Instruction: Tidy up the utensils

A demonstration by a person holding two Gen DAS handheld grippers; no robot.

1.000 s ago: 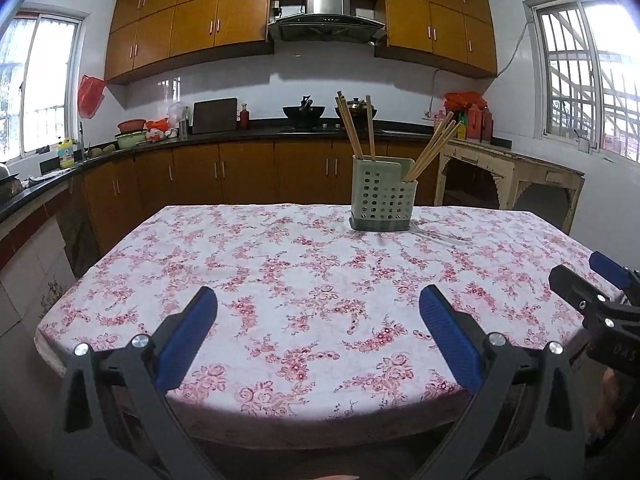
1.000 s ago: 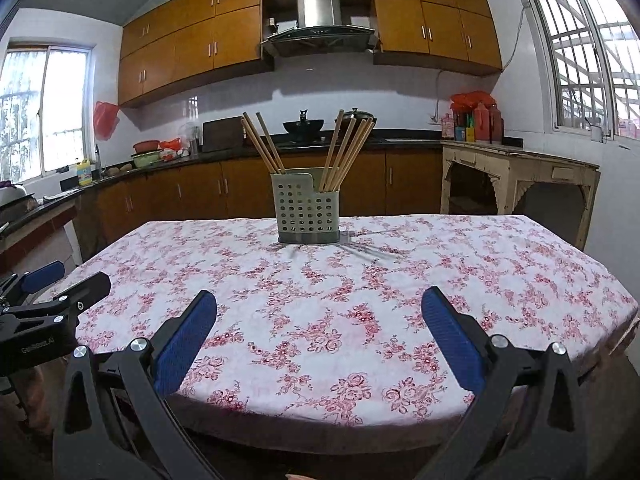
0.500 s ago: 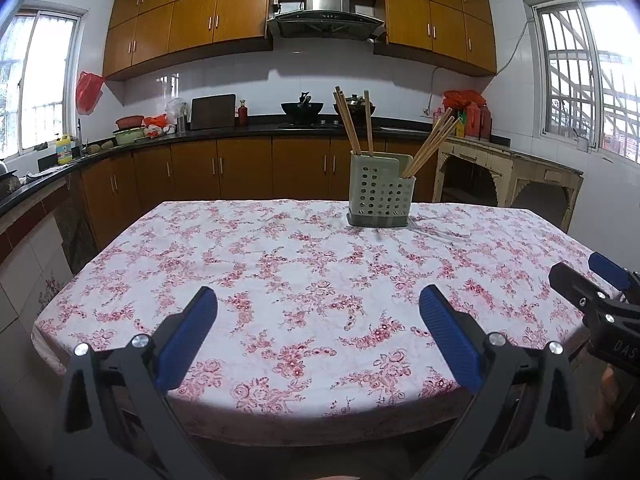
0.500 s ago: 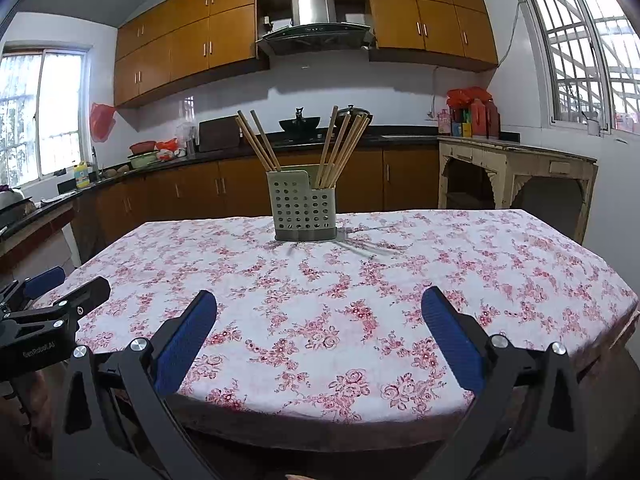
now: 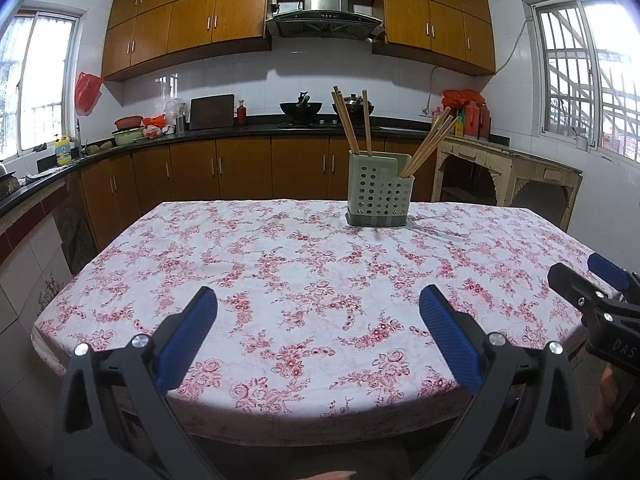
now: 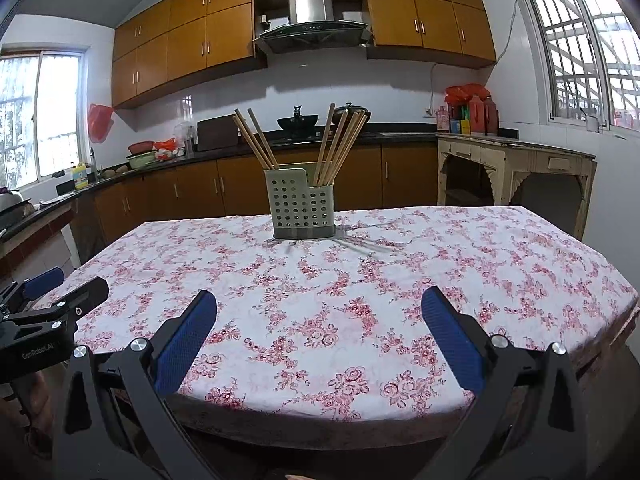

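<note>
A grey-green perforated utensil holder (image 5: 379, 195) stands at the far side of the table, also in the right wrist view (image 6: 302, 210). Several wooden chopsticks (image 5: 352, 125) stand in its two compartments, leaning left and right (image 6: 338, 145). My left gripper (image 5: 318, 320) is open and empty above the table's near edge. My right gripper (image 6: 319, 324) is open and empty, also at the near edge. Each gripper shows at the side of the other's view: the right one in the left wrist view (image 5: 592, 280), the left one in the right wrist view (image 6: 52, 292).
The table wears a floral tablecloth (image 5: 304, 272). Behind it run kitchen counters (image 5: 240, 128) with pots and bottles, and an old cream side table (image 6: 516, 160) stands at the right. Windows are on both side walls.
Both grippers have drifted slightly, so the holder sits a little differently in each view. Both stay open and empty.
</note>
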